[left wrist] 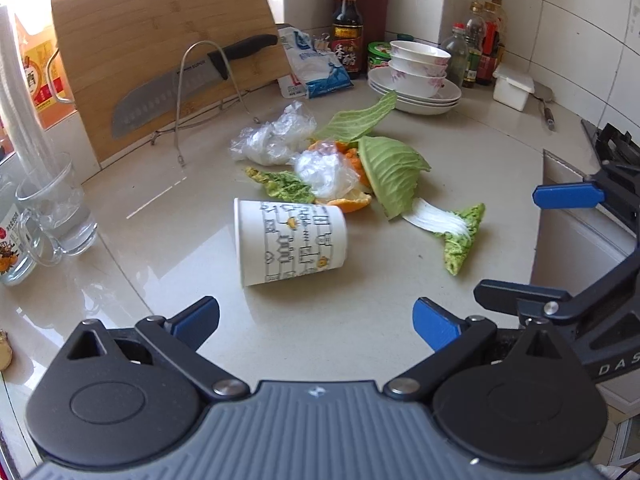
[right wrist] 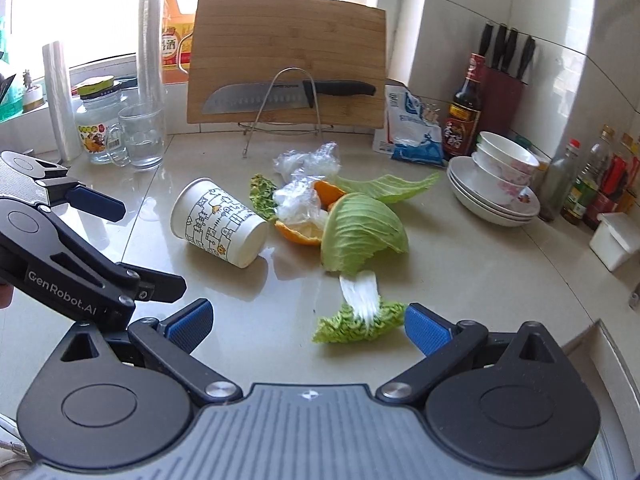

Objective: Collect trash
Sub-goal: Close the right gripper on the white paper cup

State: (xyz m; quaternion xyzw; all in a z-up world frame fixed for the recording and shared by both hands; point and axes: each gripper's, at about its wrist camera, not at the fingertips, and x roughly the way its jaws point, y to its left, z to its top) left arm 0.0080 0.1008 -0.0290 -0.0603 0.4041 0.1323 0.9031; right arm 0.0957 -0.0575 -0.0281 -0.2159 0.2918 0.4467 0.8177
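Hovering low over the counter (left wrist: 360, 320), the left gripper (left wrist: 316, 322) has its blue pads spread wide with nothing between them, and the paper cup (left wrist: 290, 240) lies on its side just ahead, at the centre of the left wrist view. The right gripper (right wrist: 308, 326) is likewise spread and empty; a ruffled leaf scrap (right wrist: 352, 322) sits between its pads at the lower centre of the right wrist view, close to the right-hand pad.

Beyond the cup, toward the middle of both frames, the rest of the trash is heaped together: a large cabbage leaf (right wrist: 362, 236), orange peel (right wrist: 300, 236), crumpled clear plastic (right wrist: 296, 200) and a second wad of plastic (left wrist: 272, 140) further back.

Several things could go wrong from here. Since the cup is round and lies on a glossy surface, a pad that touches one side first may roll it off toward the glass mug (left wrist: 60, 208) at the left edge of the frame. Squeezing hard would probably crush its thin wall. A thin, flat leaf scrap may slip under the pads instead of lifting. Reaching deeper risks nudging the stacked bowls (right wrist: 500, 184) at right, or the knife (right wrist: 288, 96) resting on its rack against the cutting board (right wrist: 288, 40) at upper centre. No bin shows in either view.
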